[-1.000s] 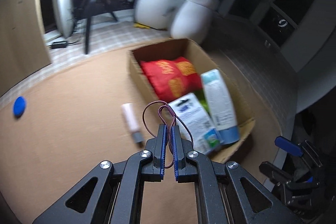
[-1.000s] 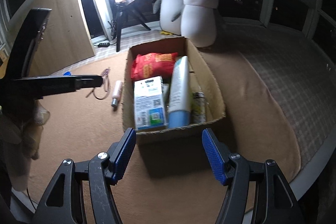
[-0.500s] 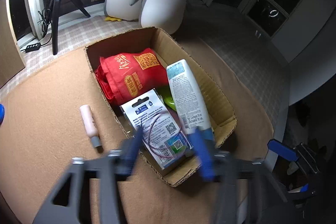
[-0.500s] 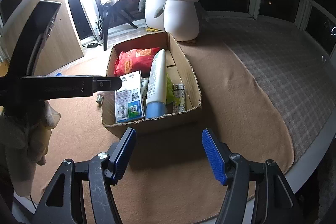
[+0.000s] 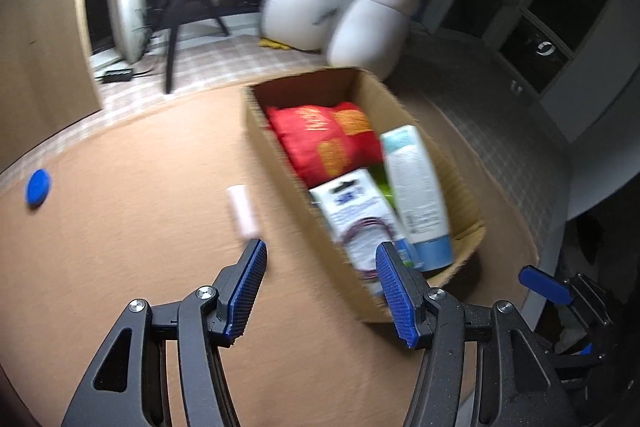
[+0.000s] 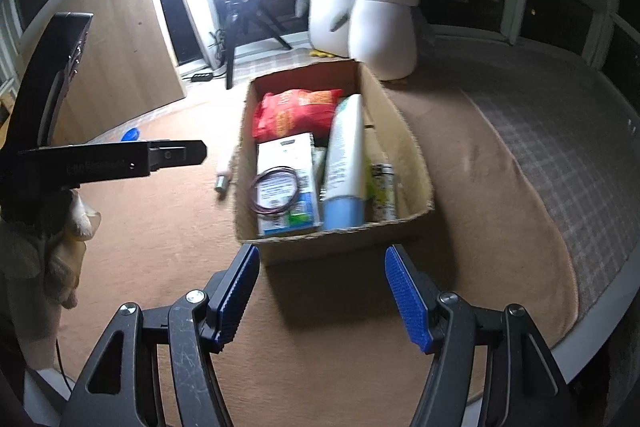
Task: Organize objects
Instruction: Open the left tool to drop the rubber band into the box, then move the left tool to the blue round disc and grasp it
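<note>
Purple cord loop (image 6: 274, 195) atop white packet (image 6: 285, 183) inside cardboard box (image 6: 416, 163), beyond the right gripper's (image 6: 322, 297) parted fingers (image 6: 236, 291).

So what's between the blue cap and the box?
A small pink tube lies on the brown mat between the blue cap and the box, close to the box's side. The left wrist view shows it best.

The cardboard box (image 6: 404, 143) is open on top but packed: red bag (image 6: 298, 107) at 12 o'clock, white tube (image 6: 346, 155) centre, carton (image 6: 286, 183) with a cord loop (image 6: 274, 195) at 7. The brown surface (image 6: 160, 227) lies free at 9 o'clock, bar a pink tube (image 5: 243, 209) beside the box wall and a blue cap (image 5: 39, 187) further off
</note>
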